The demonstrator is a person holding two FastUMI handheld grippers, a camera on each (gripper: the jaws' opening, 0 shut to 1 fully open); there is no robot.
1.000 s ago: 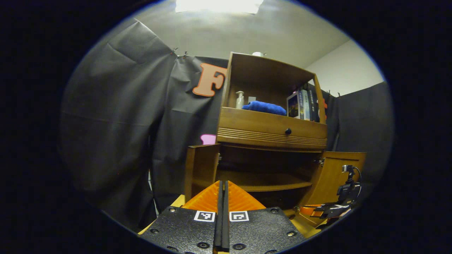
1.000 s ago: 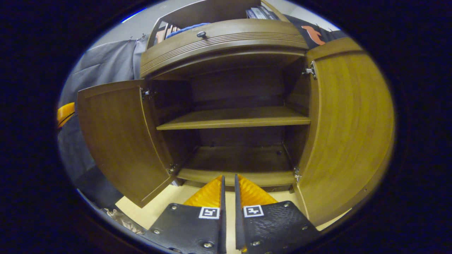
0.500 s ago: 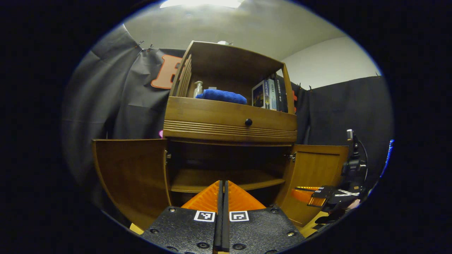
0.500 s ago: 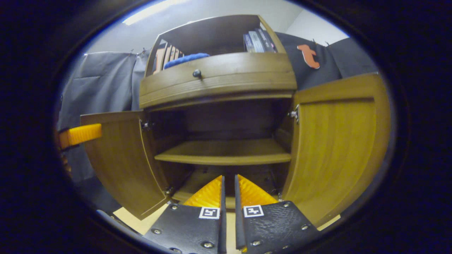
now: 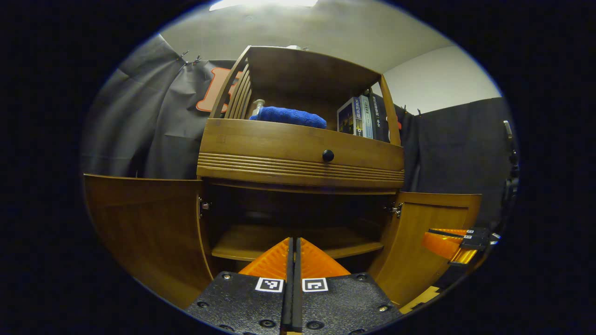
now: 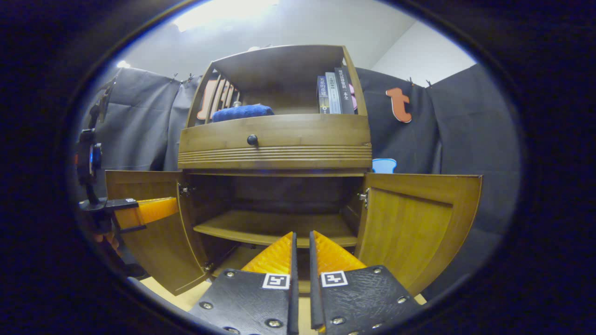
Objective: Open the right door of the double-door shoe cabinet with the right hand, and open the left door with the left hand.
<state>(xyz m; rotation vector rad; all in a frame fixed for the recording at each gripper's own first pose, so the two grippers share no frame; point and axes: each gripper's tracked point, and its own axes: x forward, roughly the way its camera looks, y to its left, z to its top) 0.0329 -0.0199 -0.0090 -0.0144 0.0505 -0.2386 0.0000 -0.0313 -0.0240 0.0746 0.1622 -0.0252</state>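
Observation:
The wooden shoe cabinet (image 5: 300,156) stands in front of me with both lower doors swung wide. Its left door (image 5: 139,223) and right door (image 5: 419,242) flank a dark interior with one bare shelf (image 6: 274,228). My left gripper (image 5: 294,239) is shut and holds nothing, low before the cabinet's middle. My right gripper (image 6: 301,235) is shut with a thin slit between its fingers, also holding nothing. From the right gripper view, the left gripper (image 6: 153,210) hangs in front of the left door (image 6: 153,251). The right gripper (image 5: 444,242) shows beside the right door.
Above the doors is a drawer with a black knob (image 6: 252,139). The open top shelf holds a blue towel (image 6: 242,111), a bottle (image 5: 257,104) and some books (image 6: 333,93). Light wood floor (image 6: 195,291) shows below. Black cloth walls close in on both sides.
Both grippers have drawn back from the cabinet and tilted up. The left view has swung round to face the cabinet front. Both doors stay open.

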